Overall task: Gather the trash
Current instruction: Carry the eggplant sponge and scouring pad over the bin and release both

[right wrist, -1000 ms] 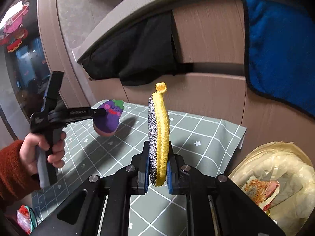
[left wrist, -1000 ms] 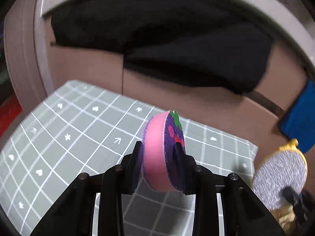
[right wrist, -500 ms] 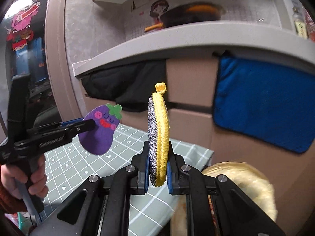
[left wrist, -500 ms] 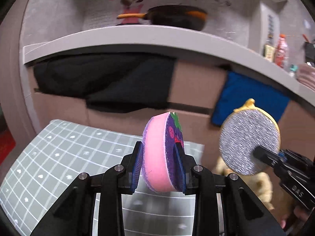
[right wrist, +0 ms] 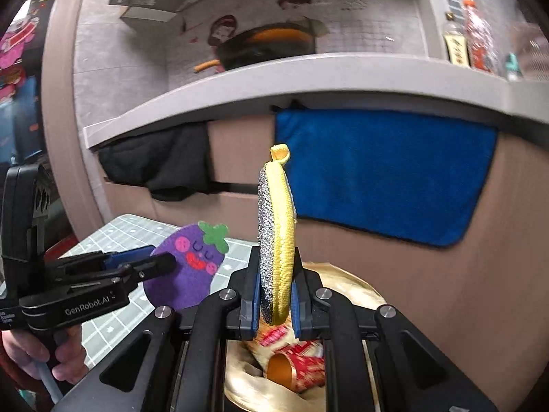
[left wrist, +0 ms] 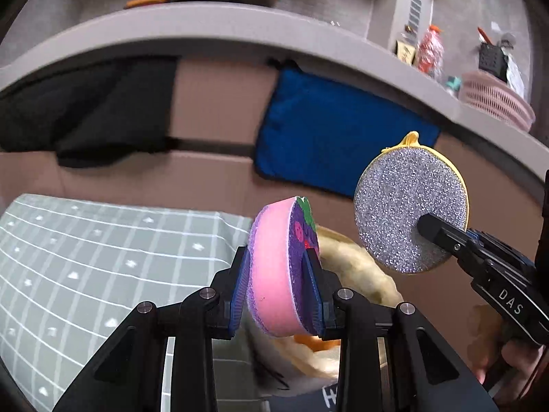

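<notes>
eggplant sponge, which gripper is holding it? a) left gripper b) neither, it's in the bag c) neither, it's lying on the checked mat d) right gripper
a: the left gripper has its pads pressed on both faces of the eggplant sponge, while the right gripper clamps the round glitter scrubber.

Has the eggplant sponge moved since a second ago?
Yes. The eggplant sponge went from over the checked mat toward the trash bag beside its edge.

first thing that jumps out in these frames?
The eggplant-face sponge, pink-edged, clamped upright in the left gripper. Beside it the round silver scrubber with yellow rim is pinched in the right gripper. Both hang above an open bag of trash, past the checked mat's edge.
</notes>
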Action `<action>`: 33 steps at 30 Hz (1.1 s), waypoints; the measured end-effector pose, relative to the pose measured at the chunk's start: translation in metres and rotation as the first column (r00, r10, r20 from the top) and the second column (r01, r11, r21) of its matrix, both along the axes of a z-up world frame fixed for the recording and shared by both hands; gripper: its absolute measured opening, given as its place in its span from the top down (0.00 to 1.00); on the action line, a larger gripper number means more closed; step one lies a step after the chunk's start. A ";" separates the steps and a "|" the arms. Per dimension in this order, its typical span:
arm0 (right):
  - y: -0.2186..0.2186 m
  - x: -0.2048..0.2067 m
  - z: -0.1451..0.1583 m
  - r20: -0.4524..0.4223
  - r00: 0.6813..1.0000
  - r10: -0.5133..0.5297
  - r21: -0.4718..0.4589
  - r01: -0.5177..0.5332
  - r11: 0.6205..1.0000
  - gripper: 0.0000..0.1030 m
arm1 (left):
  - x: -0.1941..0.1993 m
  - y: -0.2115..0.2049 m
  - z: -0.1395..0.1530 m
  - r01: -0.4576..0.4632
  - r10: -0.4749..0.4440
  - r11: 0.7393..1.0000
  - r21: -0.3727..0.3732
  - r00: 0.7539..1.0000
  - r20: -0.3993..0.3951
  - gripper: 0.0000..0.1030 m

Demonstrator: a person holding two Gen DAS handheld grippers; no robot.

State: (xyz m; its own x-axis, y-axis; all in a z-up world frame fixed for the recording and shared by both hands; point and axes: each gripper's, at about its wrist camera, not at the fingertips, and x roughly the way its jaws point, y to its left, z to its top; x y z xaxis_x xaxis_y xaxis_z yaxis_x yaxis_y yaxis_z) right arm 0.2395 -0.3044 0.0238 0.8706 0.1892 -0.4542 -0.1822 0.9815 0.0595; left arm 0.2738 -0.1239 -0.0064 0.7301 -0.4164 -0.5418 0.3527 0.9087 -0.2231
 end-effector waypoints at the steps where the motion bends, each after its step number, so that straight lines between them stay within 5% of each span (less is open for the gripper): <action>1: -0.006 0.001 -0.004 -0.011 1.000 -0.012 0.006 0.012 1.000 0.87 | 0.002 -0.005 -0.004 0.011 -0.010 1.000 0.003 1.000 -0.009 0.69; 15: -0.047 0.029 -0.069 -0.154 0.985 -0.073 0.049 0.081 0.995 0.87 | 0.028 -0.062 -0.057 0.080 -0.077 0.995 0.052 0.995 -0.071 0.69; 33: -0.052 0.043 -0.110 -0.236 0.968 -0.088 0.042 0.101 0.994 0.87 | 0.038 -0.071 -0.088 0.128 -0.122 0.991 0.037 0.983 -0.139 0.69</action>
